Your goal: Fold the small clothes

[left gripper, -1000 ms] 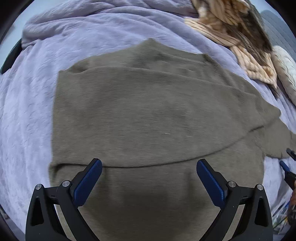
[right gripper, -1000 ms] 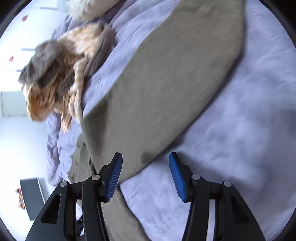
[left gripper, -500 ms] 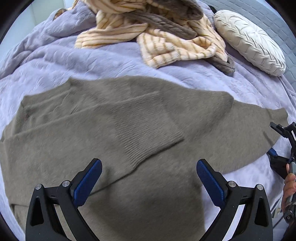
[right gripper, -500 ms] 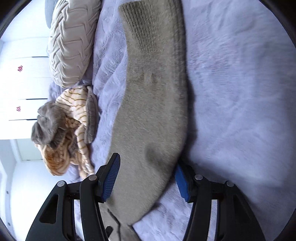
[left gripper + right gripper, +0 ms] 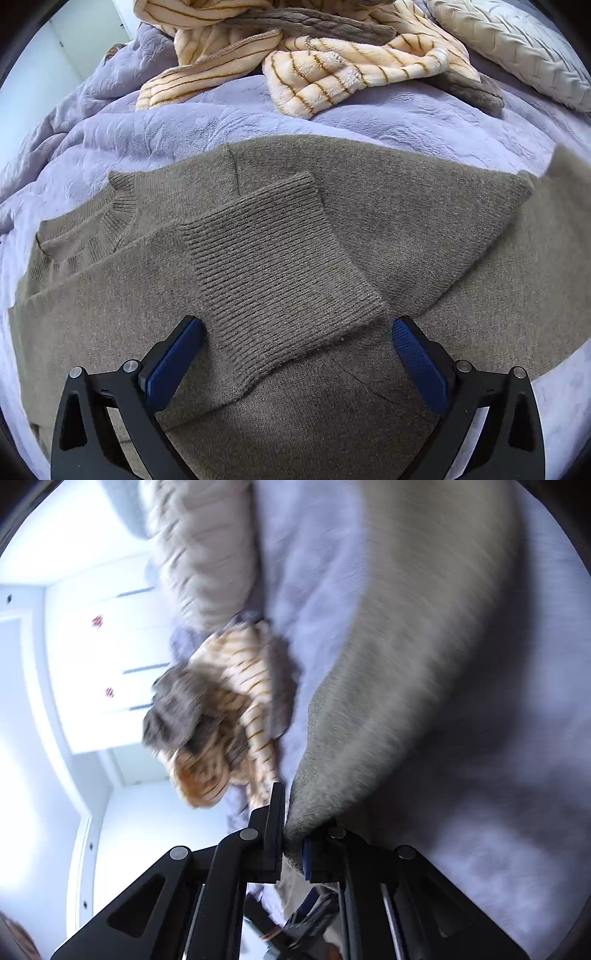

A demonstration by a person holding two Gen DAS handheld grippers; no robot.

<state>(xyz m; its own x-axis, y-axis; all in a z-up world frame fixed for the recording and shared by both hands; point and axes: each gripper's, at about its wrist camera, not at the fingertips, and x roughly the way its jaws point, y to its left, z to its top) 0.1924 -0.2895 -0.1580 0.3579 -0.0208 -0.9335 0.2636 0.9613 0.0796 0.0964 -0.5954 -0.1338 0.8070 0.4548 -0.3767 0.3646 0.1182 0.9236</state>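
Observation:
An olive-brown knit sweater (image 5: 369, 229) lies flat on the lilac bedspread (image 5: 184, 125). One sleeve is folded across its body, and that sleeve's ribbed cuff (image 5: 280, 266) lies just ahead of my left gripper (image 5: 295, 354). The left gripper is open, hovering over the cuff, with nothing between its blue pads (image 5: 173, 358). In the right wrist view my right gripper (image 5: 293, 834) is shut on the other sleeve (image 5: 388, 701), which rises bunched from the pinch and stretches away, blurred by motion.
A striped cream-and-orange fleece garment (image 5: 332, 66) with a brown one (image 5: 303, 26) lies heaped behind the sweater. A quilted cream cushion (image 5: 517, 44) sits at the back right. White wardrobe doors (image 5: 103, 646) show to the left in the right wrist view.
The right gripper closed on the sleeve it straddled and lifted it. The left gripper swept across the sweater and dropped closer to the folded cuff, staying open.

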